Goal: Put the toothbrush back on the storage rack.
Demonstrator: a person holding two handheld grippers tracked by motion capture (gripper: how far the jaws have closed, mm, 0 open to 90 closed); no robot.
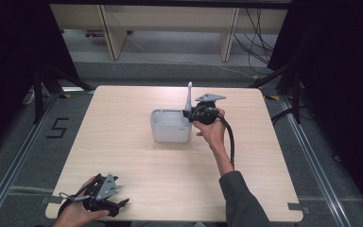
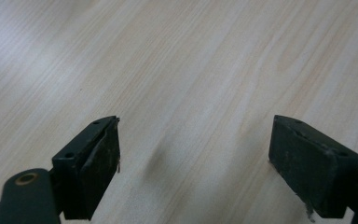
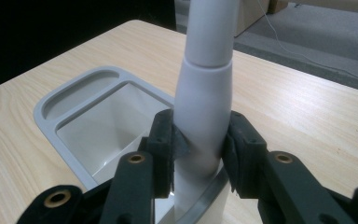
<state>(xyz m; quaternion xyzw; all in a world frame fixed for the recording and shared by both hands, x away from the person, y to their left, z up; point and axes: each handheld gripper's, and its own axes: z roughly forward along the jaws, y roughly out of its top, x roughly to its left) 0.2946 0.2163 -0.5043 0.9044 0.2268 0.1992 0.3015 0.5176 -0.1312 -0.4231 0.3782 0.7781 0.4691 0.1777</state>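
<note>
At table centre, the right gripper (image 3: 200,149) has its jaws clamped on the white handle (image 3: 205,93), which stands upright at the right end of the grey container (image 1: 170,126). Down at the near left corner, the left gripper (image 2: 193,158) rests with its 2 jaws wide apart over bare table (image 2: 191,70), holding nothing.

White handle (image 3: 205,93) running off top edge in right gripper view; lower end hiding behind hand-held gripper (image 3: 200,149) pads. Bin (image 3: 98,126) bottom unreadable.
</note>
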